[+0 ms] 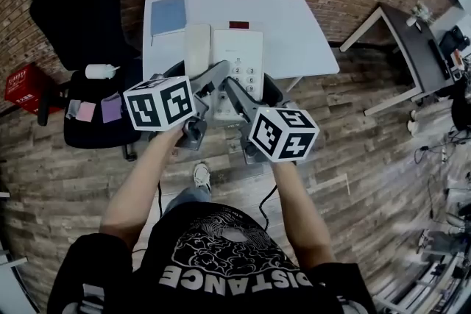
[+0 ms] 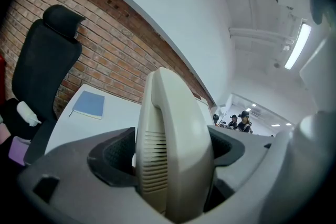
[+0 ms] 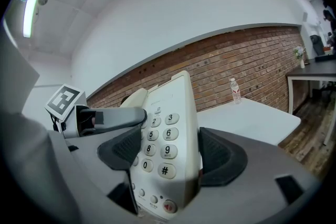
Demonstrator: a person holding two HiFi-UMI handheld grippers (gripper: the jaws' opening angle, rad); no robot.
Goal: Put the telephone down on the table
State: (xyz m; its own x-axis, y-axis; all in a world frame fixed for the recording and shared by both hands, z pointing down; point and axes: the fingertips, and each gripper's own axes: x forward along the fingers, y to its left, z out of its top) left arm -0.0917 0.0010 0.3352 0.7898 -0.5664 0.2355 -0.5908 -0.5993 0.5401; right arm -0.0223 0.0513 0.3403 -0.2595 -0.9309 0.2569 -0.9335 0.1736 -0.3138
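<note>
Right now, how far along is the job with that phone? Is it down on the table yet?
Done: the telephone is over the near edge of the white table. In hand: the left gripper is clamped on the handset side and the right gripper on the keypad side, with the phone tilted up. Left: lowering it flat and letting go. Whether it already touches the table isn't clear.

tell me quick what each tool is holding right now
left tool: closed on the handset
right tool: closed on the telephone, at its keypad side
</note>
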